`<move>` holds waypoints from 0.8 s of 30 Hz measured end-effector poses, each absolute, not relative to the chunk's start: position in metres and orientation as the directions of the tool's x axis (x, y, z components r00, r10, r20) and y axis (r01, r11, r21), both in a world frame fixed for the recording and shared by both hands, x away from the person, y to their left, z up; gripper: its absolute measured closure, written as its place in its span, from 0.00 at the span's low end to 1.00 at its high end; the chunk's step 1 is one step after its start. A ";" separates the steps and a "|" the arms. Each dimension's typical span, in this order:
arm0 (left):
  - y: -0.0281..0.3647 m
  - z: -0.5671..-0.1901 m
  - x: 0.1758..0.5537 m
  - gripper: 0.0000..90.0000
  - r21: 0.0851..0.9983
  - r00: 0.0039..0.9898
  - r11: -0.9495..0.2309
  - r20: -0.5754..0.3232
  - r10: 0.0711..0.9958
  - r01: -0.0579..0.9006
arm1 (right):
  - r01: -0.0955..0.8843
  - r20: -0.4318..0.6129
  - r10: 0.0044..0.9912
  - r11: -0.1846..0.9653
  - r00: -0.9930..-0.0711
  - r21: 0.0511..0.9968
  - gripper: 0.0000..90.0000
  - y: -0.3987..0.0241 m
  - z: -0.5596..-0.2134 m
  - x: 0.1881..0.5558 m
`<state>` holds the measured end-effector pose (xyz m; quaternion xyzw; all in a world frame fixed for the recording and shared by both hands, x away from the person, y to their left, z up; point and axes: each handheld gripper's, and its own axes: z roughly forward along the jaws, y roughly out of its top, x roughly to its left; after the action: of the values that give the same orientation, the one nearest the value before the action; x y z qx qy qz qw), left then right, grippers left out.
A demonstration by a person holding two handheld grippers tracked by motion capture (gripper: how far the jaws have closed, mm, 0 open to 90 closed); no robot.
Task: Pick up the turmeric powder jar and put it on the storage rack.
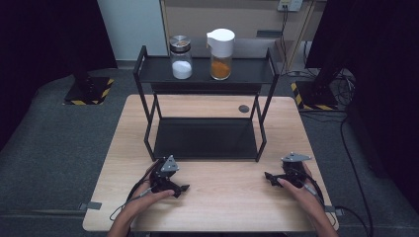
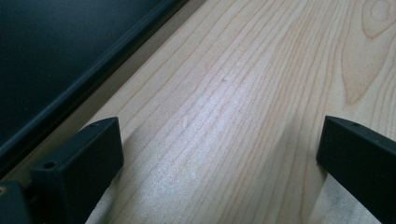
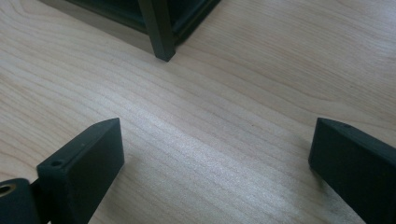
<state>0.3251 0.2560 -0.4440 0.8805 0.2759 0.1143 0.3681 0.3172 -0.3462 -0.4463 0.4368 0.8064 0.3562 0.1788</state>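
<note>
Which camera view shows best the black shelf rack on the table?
The high view: the whole black rack shows there, both shelves and all posts, with two jars on top. The right gripper view shows only one foot of a post and a corner of the lower shelf. The left gripper view shows only an edge of that shelf.

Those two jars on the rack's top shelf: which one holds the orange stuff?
The right-hand jar, with the white lid, holds orange powder; the left jar has a dark metal lid and white contents.

Bare table [image 1: 222, 192] lies open ahead; the black rack [image 1: 205, 118] with two jars [image 1: 181, 57] blocks beyond.
</note>
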 end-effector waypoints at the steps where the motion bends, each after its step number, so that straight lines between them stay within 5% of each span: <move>1: 0.256 -0.444 0.325 0.00 0.711 0.821 -0.577 -0.002 0.570 0.402 | 0.575 0.013 0.831 0.374 -0.557 0.727 0.03 -0.344 -0.446 0.317; 24: 0.256 -0.444 0.325 0.00 0.711 0.821 -0.576 -0.002 0.571 0.403 | 0.574 0.001 0.828 0.388 -0.561 0.722 0.02 -0.341 -0.445 0.317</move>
<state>0.3248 0.2557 -0.4440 0.8803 0.2766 0.1147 0.3679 0.3175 -0.3412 -0.4454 0.4313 0.8125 0.3466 0.1835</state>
